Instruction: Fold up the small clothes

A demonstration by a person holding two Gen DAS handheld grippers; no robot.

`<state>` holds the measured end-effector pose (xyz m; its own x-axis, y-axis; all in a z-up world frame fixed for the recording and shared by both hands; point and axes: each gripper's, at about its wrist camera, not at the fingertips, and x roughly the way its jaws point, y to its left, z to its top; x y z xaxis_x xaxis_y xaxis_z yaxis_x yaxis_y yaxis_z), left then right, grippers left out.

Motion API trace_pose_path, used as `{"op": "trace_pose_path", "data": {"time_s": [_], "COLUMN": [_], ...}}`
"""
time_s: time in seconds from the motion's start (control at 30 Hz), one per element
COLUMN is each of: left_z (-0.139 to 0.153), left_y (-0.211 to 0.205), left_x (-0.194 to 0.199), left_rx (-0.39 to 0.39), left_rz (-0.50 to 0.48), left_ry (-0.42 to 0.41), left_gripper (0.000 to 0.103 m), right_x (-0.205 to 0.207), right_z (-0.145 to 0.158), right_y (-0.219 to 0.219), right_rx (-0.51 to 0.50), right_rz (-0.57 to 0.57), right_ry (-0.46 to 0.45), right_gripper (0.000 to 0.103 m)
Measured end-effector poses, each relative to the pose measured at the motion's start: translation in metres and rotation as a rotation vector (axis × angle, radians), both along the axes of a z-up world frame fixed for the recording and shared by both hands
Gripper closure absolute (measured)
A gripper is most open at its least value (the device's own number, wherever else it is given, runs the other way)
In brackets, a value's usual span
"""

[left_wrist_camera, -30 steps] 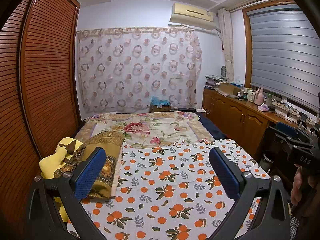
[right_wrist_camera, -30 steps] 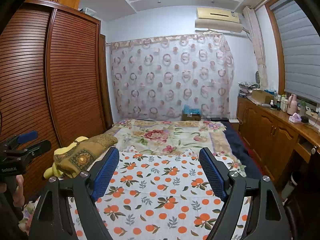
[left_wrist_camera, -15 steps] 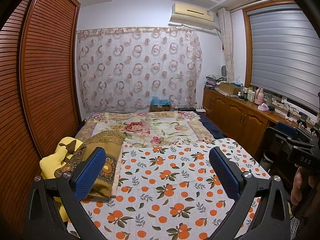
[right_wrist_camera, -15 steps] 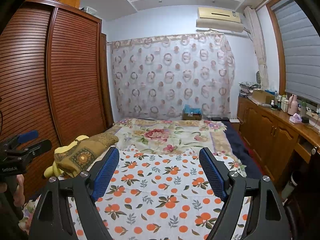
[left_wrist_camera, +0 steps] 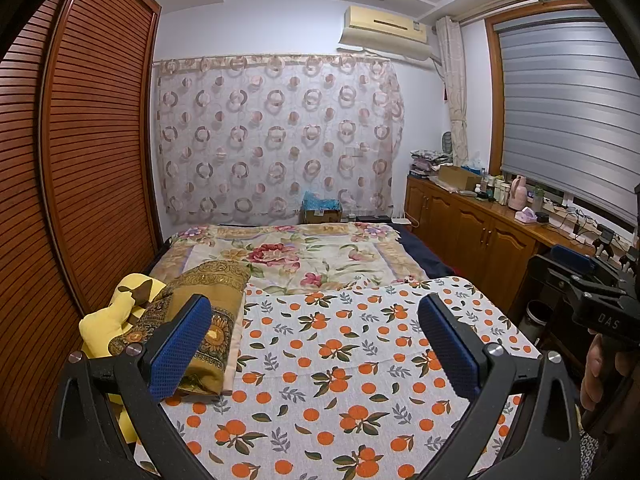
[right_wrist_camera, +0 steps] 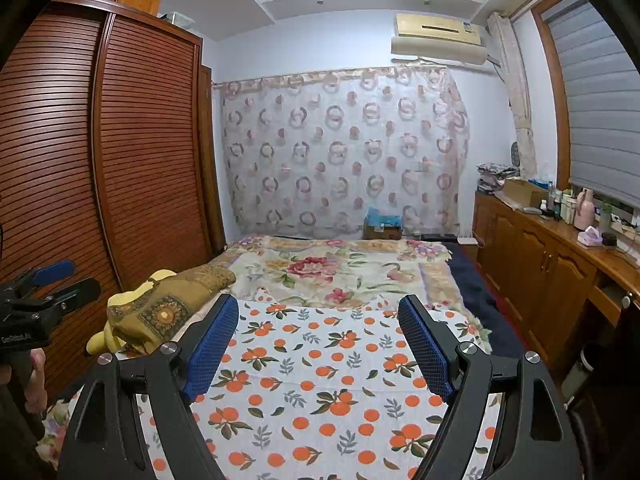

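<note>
My left claw (left_wrist_camera: 314, 346) stands wide open with nothing between its blue pads (left_wrist_camera: 180, 346), held above the near part of the bed. My right claw (right_wrist_camera: 318, 346) is just as wide and just as empty, its blue pads (right_wrist_camera: 210, 350) spread over the same ground. In the left view the right claw shows at the right edge, gripped by my hand (left_wrist_camera: 600, 376); in the right view the left claw shows at the left edge.

Under both claws lies the orange-print cloth (left_wrist_camera: 340, 360), white with oranges and leaves, spread flat over the near half of the bed; neither claw touches it. Whether it is a garment or a sheet I cannot tell. Beyond its far edge the floral blanket (left_wrist_camera: 304, 252) covers the rest of the bed (left_wrist_camera: 424, 256) up to the circle-patterned curtain (left_wrist_camera: 276, 136).

Left of the orange-print cloth, touching its edge, sits a folded brown patterned cloth (left_wrist_camera: 208, 300), lying on a yellow soft thing (left_wrist_camera: 104, 320). Past these stands the slatted wooden wardrobe (left_wrist_camera: 92, 152). Along the right wall runs a wooden cabinet (left_wrist_camera: 472, 224), its tabletop crowded with bottles and boxes under the window blind (left_wrist_camera: 568, 116).
</note>
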<state>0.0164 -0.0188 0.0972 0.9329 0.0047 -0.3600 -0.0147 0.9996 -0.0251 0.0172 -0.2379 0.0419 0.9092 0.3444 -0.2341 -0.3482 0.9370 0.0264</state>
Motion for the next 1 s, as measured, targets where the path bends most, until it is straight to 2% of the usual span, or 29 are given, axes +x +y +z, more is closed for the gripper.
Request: {"op": "trace_pose_path", "data": {"time_s": [1.0], "left_z": [0.0], "left_y": [-0.0001], "left_x": [-0.0005], "left_rx": [-0.003], "left_rz": [0.002], "left_ry": [-0.002], "left_gripper": [0.0], "right_x": [0.0001], "right_z": [0.0025], "right_y": [-0.0042], "right_rx": [-0.001], "right_rz": [0.001], "right_ry": [-0.002], "right_gripper": [0.019]}}
